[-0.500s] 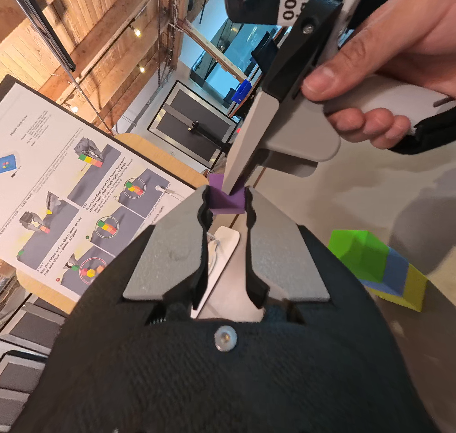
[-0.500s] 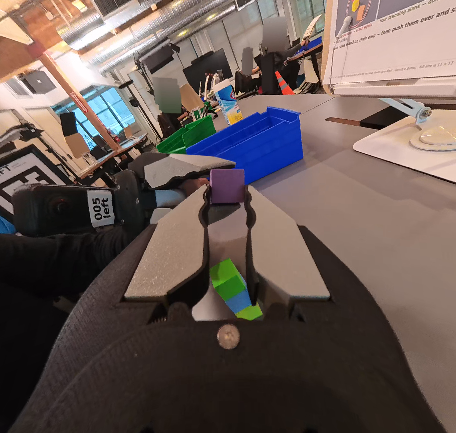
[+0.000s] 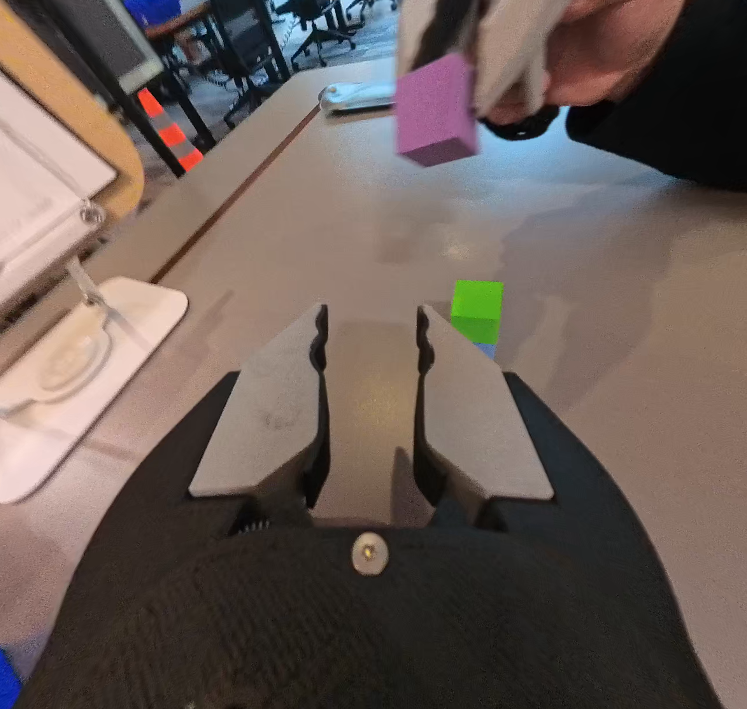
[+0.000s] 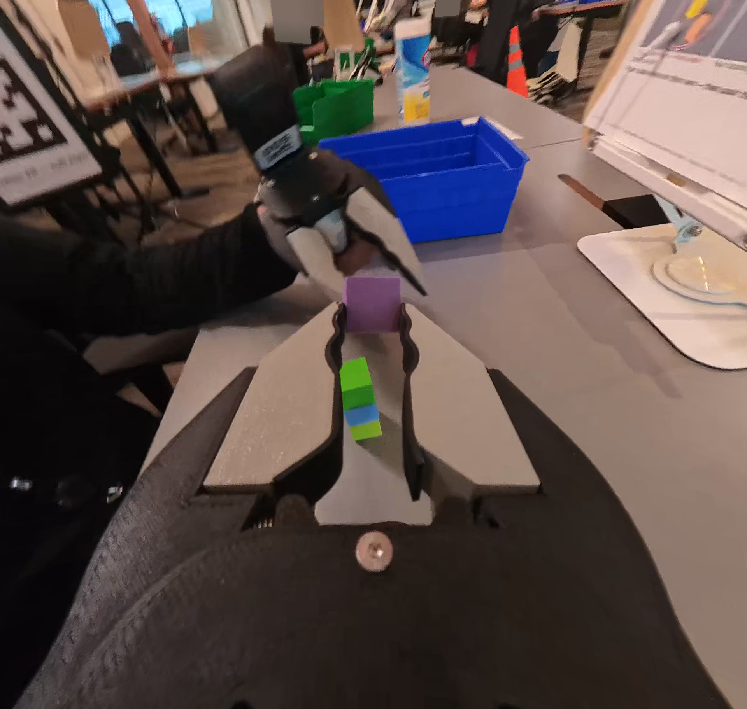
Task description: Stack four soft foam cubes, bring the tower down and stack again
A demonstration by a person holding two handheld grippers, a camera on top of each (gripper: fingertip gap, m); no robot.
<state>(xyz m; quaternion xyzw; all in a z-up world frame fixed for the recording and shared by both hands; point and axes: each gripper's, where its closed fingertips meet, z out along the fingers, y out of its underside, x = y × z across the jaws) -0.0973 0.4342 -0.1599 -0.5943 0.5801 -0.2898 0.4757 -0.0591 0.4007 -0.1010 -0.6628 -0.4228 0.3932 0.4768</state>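
Note:
My right gripper [image 4: 372, 310] is shut on a purple foam cube [image 4: 372, 305] and holds it in the air above the grey table [image 4: 525, 366]. Below it, seen between its fingers, stands a stack: a green cube [image 4: 355, 382] on a blue cube [image 4: 361, 415] on a yellow-green cube [image 4: 366, 432]. My left gripper [image 3: 372, 318] is open and empty, low over the table, with the green cube [image 3: 477, 309] just right of its right fingertip. The purple cube [image 3: 436, 111] hangs above and beyond it. The left gripper [image 4: 355, 257] also shows just behind the purple cube.
A blue bin [image 4: 444, 188] and a green bin [image 4: 335, 107] stand at the far side, with a wipes canister [image 4: 412, 67]. A white stand base [image 3: 81, 366] carrying an instruction board [image 4: 687, 63] takes up one side. A hand [image 3: 598, 43] holds the right gripper. One gripper's finger ends stand about 8 cm off the other's.
Both grippers were closed on the purple cube. The left gripper has let go, opened and swung down toward the table. The right gripper keeps the cube, now over the stack.

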